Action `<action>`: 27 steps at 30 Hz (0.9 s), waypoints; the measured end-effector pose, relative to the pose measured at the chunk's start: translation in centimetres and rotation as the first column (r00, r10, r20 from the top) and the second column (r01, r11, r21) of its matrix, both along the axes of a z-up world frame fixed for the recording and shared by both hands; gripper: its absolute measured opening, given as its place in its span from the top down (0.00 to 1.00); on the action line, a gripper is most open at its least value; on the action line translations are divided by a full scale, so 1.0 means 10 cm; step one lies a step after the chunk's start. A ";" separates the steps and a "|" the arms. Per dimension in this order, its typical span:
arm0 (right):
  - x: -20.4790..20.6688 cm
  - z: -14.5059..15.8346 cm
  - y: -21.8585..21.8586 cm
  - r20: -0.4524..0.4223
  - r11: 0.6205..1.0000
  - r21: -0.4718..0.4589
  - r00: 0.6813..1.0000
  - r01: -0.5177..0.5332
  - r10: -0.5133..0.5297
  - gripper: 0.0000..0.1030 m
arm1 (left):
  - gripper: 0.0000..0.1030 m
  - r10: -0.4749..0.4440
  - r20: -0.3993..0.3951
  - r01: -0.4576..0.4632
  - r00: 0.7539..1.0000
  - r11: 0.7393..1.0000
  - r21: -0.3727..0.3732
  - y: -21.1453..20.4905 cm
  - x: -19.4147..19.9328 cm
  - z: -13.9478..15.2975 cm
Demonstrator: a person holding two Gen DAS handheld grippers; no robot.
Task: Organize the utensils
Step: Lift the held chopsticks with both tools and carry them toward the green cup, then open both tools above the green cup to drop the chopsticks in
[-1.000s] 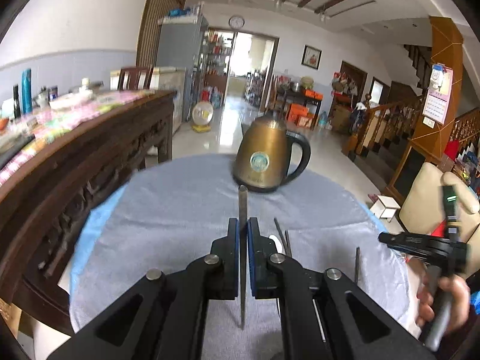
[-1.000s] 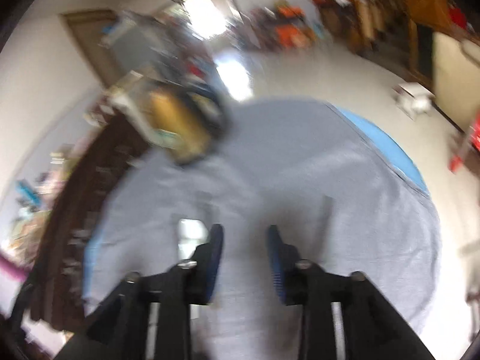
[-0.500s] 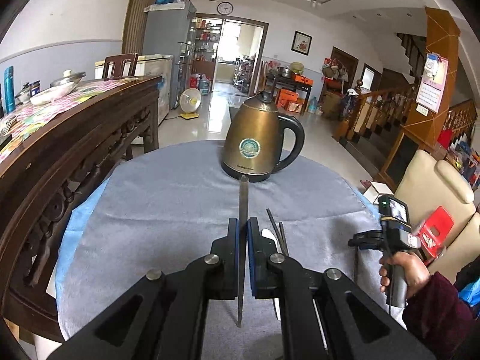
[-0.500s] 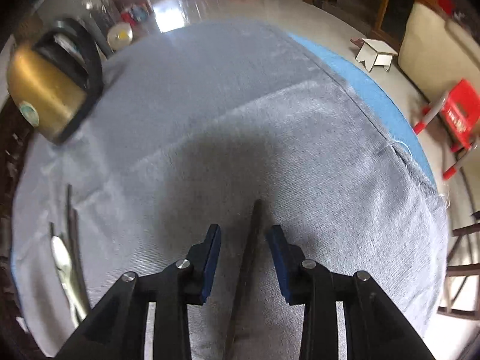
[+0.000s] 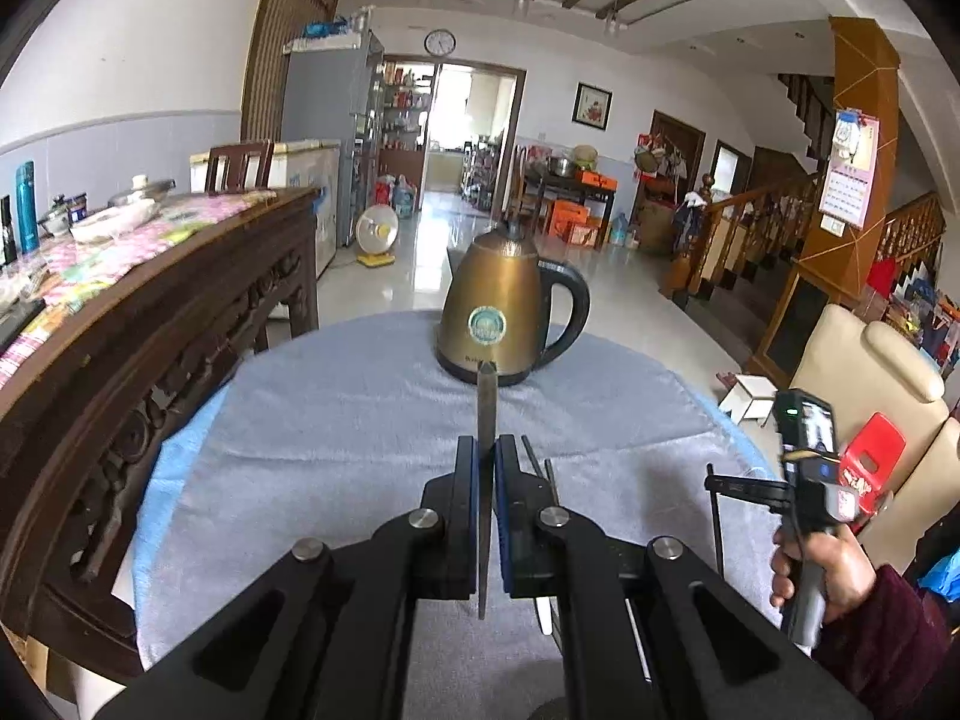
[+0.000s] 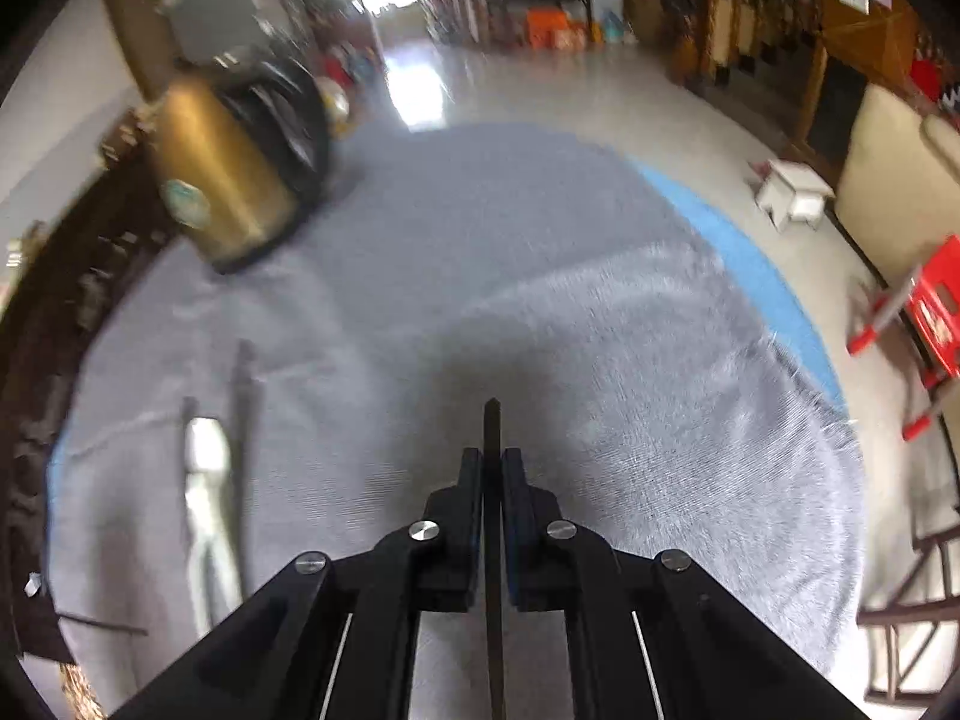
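In the left wrist view my left gripper (image 5: 483, 450) is shut on a thin metal chopstick (image 5: 486, 402) that sticks up ahead of its fingers. In the right wrist view the jaws of my right gripper (image 6: 492, 462) are closing tight on a dark chopstick (image 6: 492, 426), and the pads press it from both sides. A white spoon (image 6: 204, 480) and dark chopsticks (image 6: 243, 384) lie on the grey cloth (image 6: 540, 330) to its left. From the left wrist view, the right gripper (image 5: 717, 483) is at the table's right edge in a person's hand (image 5: 834, 564).
A brass-coloured kettle (image 5: 510, 312) with a black handle stands at the far side of the round table. A dark carved sideboard (image 5: 150, 324) runs along the left. A cream armchair (image 5: 870, 372), a red stool (image 5: 870, 456) and a small white stool (image 5: 750, 396) are to the right.
The right gripper has shut on the dark chopstick that lay between its open fingers half a second ago, and its view has tilted up. The left gripper still holds the metal chopstick.
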State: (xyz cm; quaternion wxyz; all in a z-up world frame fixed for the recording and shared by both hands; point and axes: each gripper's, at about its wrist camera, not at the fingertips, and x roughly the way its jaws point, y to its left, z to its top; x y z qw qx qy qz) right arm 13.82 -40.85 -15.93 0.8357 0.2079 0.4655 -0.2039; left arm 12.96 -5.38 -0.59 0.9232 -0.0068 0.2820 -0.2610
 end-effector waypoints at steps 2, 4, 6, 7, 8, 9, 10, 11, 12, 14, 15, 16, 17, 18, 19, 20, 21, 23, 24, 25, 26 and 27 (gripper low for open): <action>-0.18 0.28 0.14 0.090 0.999 -0.022 0.996 -0.024 0.026 0.94 | 0.95 -0.004 0.016 0.005 1.000 1.000 -0.009 0.03 -0.07 0.09; -0.25 0.50 0.22 0.165 0.999 -0.036 0.986 -0.031 0.036 0.94 | 0.95 -0.010 0.040 0.011 0.999 1.000 -0.020 0.06 -0.18 0.20; -0.40 0.72 0.31 0.229 0.998 -0.043 0.972 -0.037 0.046 0.93 | 0.95 -0.016 0.061 0.018 0.998 0.999 -0.033 0.09 -0.30 0.31; -0.48 0.84 0.36 0.263 0.998 -0.051 0.963 -0.041 0.053 0.93 | 0.95 -0.021 0.070 0.024 0.997 0.999 -0.038 0.12 -0.34 0.36; -0.56 0.94 0.43 0.297 0.997 -0.056 0.953 -0.050 0.064 0.93 | 0.95 -0.023 0.074 0.026 0.997 0.999 -0.041 0.12 -0.36 0.39; -0.61 1.04 0.47 0.327 0.997 -0.058 0.942 -0.059 0.075 0.93 | 0.95 -0.028 0.088 0.032 0.996 0.998 -0.048 0.14 -0.43 0.46; -0.68 1.12 0.51 0.354 0.996 -0.061 0.931 -0.068 0.085 0.93 | 0.95 -0.029 0.093 0.034 0.995 0.998 -0.052 0.15 -0.46 0.49; -0.77 1.26 0.60 0.398 0.994 -0.070 0.912 -0.081 0.103 0.93 | 0.95 -0.031 0.098 0.036 0.995 0.998 -0.057 0.16 -0.48 0.52; -0.84 1.35 0.66 0.428 0.993 -0.080 0.896 -0.090 0.115 0.93 | 0.95 -0.037 0.103 0.044 0.994 0.997 -0.068 0.18 -0.54 0.59; -0.97 1.57 0.80 0.482 0.990 -0.102 0.865 -0.102 0.139 0.93 | 0.95 -0.042 0.108 0.050 0.993 0.996 -0.075 0.19 -0.58 0.64; -1.02 1.66 0.85 0.505 0.988 -0.105 0.850 -0.112 0.150 0.93 | 0.95 -0.045 0.113 0.055 0.993 0.995 -0.082 0.21 -0.63 0.70; -1.07 1.74 0.92 0.524 0.987 -0.107 0.837 -0.120 0.159 0.93 | 0.95 -0.048 0.117 0.058 0.992 0.995 -0.087 0.21 -0.67 0.74; -1.13 1.87 0.99 0.556 0.985 -0.111 0.813 -0.133 0.172 0.93 | 0.95 -0.048 0.119 0.059 0.992 0.994 -0.089 0.22 -0.67 0.75; -1.18 1.96 1.05 0.577 0.983 -0.113 0.796 -0.142 0.182 0.93 | 0.95 -0.053 0.130 0.066 0.990 0.993 -0.099 0.24 -0.73 0.81; -1.23 2.03 1.10 0.593 0.982 -0.113 0.783 -0.150 0.188 0.93 | 0.95 -0.056 0.136 0.071 0.989 0.992 -0.107 0.25 -0.76 0.85; -1.28 2.12 1.16 0.620 0.980 -0.112 0.759 -0.162 0.197 0.93 | 0.95 -0.059 0.138 0.074 0.989 0.991 -0.110 0.26 -0.77 0.87; -1.33 2.19 1.22 0.633 0.979 -0.112 0.747 -0.170 0.202 0.93 | 0.95 -0.075 0.138 0.092 0.988 0.988 -0.122 0.26 -0.82 0.91; -1.39 2.29 1.31 0.664 0.975 -0.101 0.716 -0.199 0.215 0.93 | 0.95 -0.095 0.134 0.113 0.986 0.985 -0.130 0.26 -0.87 0.94; -1.41 2.32 1.35 0.672 0.972 -0.091 0.707 -0.215 0.219 0.93 | 0.95 -0.108 0.131 0.125 0.985 0.983 -0.132 0.25 -0.89 0.95; -1.42 2.33 1.41 0.678 0.968 -0.076 0.699 -0.239 0.226 0.93 | 0.95 -0.124 0.125 0.140 0.984 0.982 -0.128 0.21 -0.93 0.96; -1.42 2.34 1.48 0.676 0.963 -0.072 0.697 -0.259 0.238 0.93 | 0.95 -0.128 0.124 0.143 0.984 0.982 -0.125 0.20 -0.94 0.95; -1.43 2.33 1.54 0.670 0.959 -0.077 0.698 -0.274 0.253 0.93 | 0.95 -0.138 0.120 0.152 0.983 0.981 -0.118 0.17 -0.95 0.93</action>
